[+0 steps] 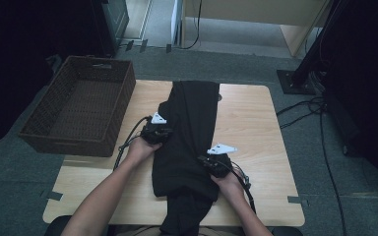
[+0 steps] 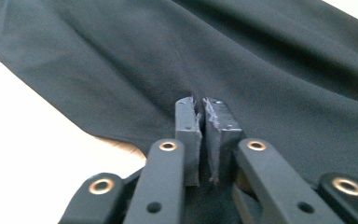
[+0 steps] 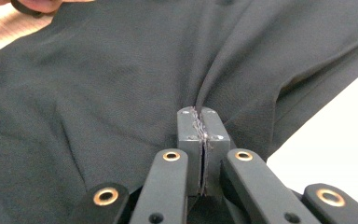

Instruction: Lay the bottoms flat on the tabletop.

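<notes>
A black garment lies lengthwise down the middle of the wooden table, and its near end hangs over the front edge. My left gripper is at the garment's left edge; in the left gripper view its jaws are pressed together with a fold of the black cloth pinched between them. My right gripper is at the garment's right edge, nearer the front. The right gripper view shows its jaws tight on a ridge of the cloth, with creases running out from the pinch.
A dark wicker basket stands at the table's left, overhanging the edge. Cables trail across the grey floor at the right, near a black stand base. Bare wood shows to the right of the garment.
</notes>
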A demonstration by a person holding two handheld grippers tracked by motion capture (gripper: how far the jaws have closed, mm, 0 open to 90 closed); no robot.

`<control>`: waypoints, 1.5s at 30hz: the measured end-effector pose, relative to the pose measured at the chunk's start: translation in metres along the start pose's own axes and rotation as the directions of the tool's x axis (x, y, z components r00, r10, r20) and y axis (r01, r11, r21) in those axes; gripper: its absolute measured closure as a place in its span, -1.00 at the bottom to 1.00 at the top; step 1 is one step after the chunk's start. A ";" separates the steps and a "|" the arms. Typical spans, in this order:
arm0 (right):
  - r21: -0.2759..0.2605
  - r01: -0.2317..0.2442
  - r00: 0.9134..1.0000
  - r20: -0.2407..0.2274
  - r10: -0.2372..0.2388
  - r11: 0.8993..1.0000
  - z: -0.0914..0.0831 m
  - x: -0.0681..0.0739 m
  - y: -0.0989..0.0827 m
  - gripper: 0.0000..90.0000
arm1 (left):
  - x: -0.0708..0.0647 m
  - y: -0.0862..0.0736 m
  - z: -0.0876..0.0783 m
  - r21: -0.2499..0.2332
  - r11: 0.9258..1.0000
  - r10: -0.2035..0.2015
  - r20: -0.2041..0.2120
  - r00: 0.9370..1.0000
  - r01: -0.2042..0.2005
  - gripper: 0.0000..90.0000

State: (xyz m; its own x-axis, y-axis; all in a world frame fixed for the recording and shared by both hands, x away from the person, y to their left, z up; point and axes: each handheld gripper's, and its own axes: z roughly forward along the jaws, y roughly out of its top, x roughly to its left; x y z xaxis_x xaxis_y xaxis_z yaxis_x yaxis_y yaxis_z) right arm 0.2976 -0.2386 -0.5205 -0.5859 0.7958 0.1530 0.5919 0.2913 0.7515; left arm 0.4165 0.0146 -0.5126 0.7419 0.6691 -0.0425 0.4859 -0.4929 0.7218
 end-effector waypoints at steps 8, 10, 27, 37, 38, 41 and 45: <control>0.020 -0.039 0.999 -0.018 0.039 0.999 -0.013 0.008 -0.011 0.99 | -0.013 -0.026 -0.030 0.025 1.000 -0.007 0.044 0.999 0.006 0.95; 0.020 -0.019 1.000 -0.005 0.019 1.000 -0.016 0.014 -0.013 0.77 | -0.016 -0.031 -0.036 0.027 1.000 -0.015 0.050 0.999 0.014 0.95; -0.080 -0.062 0.996 0.063 0.067 0.995 0.034 -0.020 0.036 0.25 | -0.019 -0.045 -0.044 -0.015 0.999 -0.050 0.050 0.997 0.051 0.94; -0.034 -0.015 0.991 0.132 0.019 0.999 0.063 -0.037 0.061 0.09 | -0.020 -0.045 -0.041 -0.024 0.999 -0.042 0.041 0.998 0.043 0.92; -0.033 -0.002 0.989 0.147 0.006 0.999 0.064 -0.038 0.061 0.12 | -0.020 -0.045 -0.041 -0.024 0.999 -0.045 0.042 0.998 0.046 0.92; -0.022 0.019 0.986 0.165 -0.015 1.000 0.066 -0.036 0.062 0.12 | -0.021 -0.045 -0.041 -0.025 0.998 -0.053 0.043 0.998 0.054 0.92; -0.029 0.022 0.986 0.167 -0.017 0.999 0.065 -0.035 0.061 0.52 | -0.021 -0.045 -0.041 -0.025 0.997 -0.066 0.044 0.997 0.067 0.93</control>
State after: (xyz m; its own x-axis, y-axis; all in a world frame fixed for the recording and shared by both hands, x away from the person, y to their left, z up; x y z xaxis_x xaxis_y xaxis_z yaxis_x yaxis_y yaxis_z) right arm 0.3900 -0.2148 -0.5217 -0.4951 0.8683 0.0307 0.5623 0.2933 0.7732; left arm 0.3602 0.0456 -0.5155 0.7279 0.6751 -0.1202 0.5227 -0.4328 0.7345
